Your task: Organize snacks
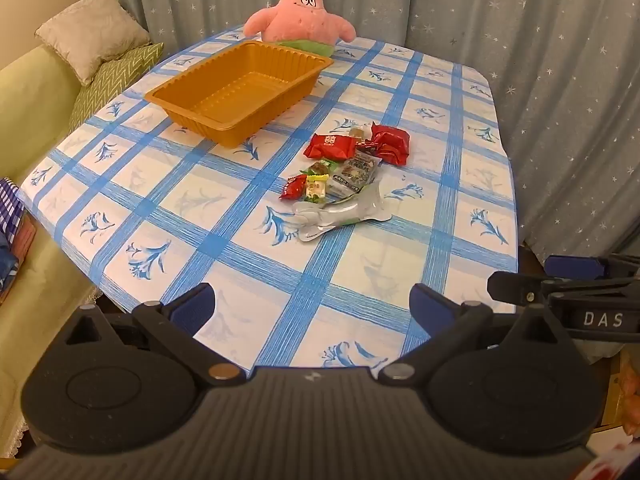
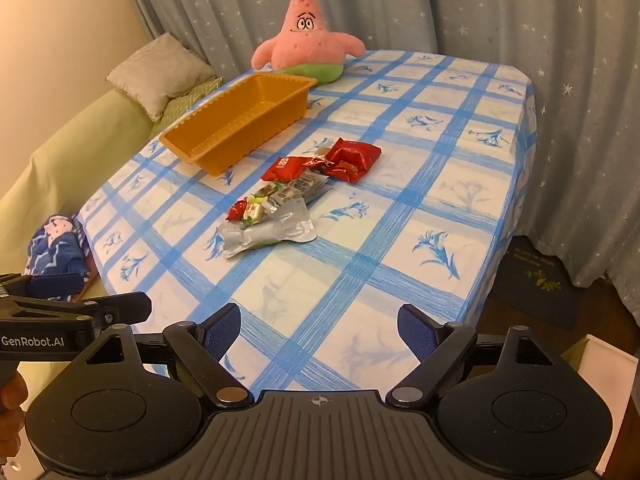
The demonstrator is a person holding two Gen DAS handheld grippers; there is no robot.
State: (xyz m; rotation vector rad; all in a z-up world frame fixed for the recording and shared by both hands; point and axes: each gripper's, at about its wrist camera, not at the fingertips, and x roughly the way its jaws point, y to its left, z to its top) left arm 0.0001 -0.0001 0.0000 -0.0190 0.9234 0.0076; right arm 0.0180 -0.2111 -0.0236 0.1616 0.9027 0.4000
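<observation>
Both grippers, left (image 1: 312, 308) and right (image 2: 318, 330), gape wide, holding nothing, hanging over the near edge. Snacks (image 1: 346, 168) heaped mid-table beside the bare tray (image 1: 240, 92) (likely their destination).

Table (image 1: 452, 184) covered with a blue-and-white checked cloth. Lying directly on it: an empty orange tray (image 1: 240, 88) toward the far left; a pink starfish plush toy (image 1: 300, 12) at the far edge, just behind the tray; a cluster of wrapped snacks (image 1: 348, 172) near the middle.
</observation>
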